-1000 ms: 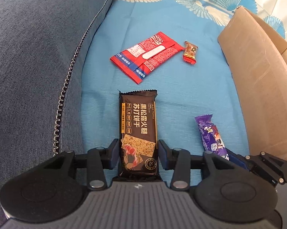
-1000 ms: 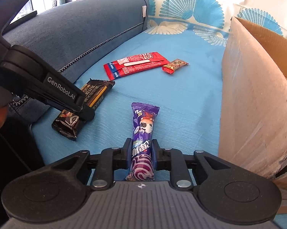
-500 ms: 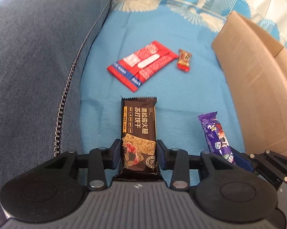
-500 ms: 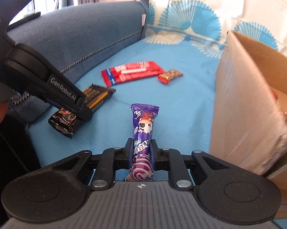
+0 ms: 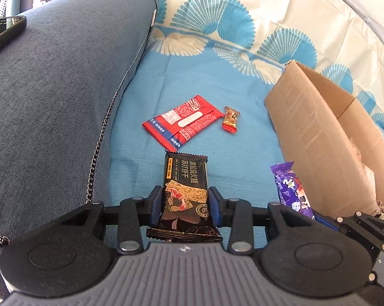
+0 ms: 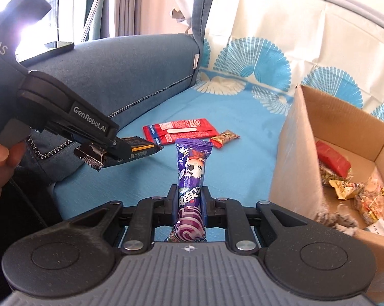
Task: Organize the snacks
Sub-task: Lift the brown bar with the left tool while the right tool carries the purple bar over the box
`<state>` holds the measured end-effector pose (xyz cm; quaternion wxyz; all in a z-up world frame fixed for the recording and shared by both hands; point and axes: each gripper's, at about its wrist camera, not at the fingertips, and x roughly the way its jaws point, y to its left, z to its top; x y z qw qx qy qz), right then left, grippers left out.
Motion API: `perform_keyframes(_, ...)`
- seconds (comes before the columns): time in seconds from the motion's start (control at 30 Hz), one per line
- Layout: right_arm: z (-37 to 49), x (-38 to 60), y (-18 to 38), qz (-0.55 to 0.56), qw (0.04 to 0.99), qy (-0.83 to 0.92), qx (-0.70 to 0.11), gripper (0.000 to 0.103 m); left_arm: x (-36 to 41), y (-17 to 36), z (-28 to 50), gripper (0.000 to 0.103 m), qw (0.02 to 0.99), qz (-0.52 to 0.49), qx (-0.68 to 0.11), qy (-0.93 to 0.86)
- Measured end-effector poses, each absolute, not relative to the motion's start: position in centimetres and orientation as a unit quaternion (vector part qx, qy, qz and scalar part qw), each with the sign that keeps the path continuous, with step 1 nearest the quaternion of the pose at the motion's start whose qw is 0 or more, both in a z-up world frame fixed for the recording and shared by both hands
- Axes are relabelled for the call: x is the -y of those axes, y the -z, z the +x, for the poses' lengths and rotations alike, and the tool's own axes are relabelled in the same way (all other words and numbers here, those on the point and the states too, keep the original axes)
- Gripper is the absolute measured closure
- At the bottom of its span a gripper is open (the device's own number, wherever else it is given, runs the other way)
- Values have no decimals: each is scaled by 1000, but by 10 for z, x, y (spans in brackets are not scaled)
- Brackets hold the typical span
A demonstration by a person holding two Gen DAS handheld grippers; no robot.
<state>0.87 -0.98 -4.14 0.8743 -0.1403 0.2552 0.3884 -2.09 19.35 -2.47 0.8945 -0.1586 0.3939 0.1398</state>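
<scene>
Two snacks in hand: we clamp a black crinkle-edged cracker bar wrapper (image 5: 185,193) in our left gripper (image 5: 186,205) and a purple cartoon-printed candy packet (image 6: 192,178) in our right gripper (image 6: 190,201), both raised off the blue sofa cover (image 5: 243,158). Several packets already lie inside the open brown cardboard box (image 6: 294,158). Left to collect: one flat red foil packet (image 5: 183,121) and one small red-gold wrapped sweet (image 5: 230,122).

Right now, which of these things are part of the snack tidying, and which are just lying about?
Part of the job:
black cracker pack in left gripper
purple candy pack in right gripper
red packet
small candy
cardboard box

Just lying about:
phone on sofa arm
</scene>
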Motion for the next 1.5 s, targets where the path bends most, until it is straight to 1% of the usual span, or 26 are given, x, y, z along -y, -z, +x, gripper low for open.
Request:
perform_keyframes(0.2, 6, 15, 37, -141, 878, -384, -248, 85, -194, 22, -22, 61, 899, -167, -381, -135)
perform_keyframes(0.5, 16, 33, 12, -99, 891, -381, -228, 85, -193, 16, -33, 61, 913, -165, -346, -138)
perform_keyframes(0.77, 51, 73, -60, -34, 911, -370, -179, 85, -185, 11, -37, 61, 922, -152, -327, -141)
perform_keyframes(0.87, 72, 93, -73, -23, 920, -355, -164, 85, -182, 9, -40, 61, 926, -145, -318, -140)
perform_keyframes(0.97, 87, 116, -65, -10, 928, -331, -169, 85, -180, 7, -41, 61, 930, -139, -310, -142)
perform_keyframes(1.1, 100, 138, -35, 18, 931, -291, -218, 85, -178, 5, -44, 61, 934, -135, -299, -143)
perform_keyframes(1.23, 103, 145, -33, 27, 941, -269, -202, 85, -177, 1, -40, 61, 931, -131, -300, -160)
perform_keyframes(1.5, 119, 156, -27, 61, 941, -255, -214, 85, -154, -26, -22, 61, 936, -120, -289, -161)
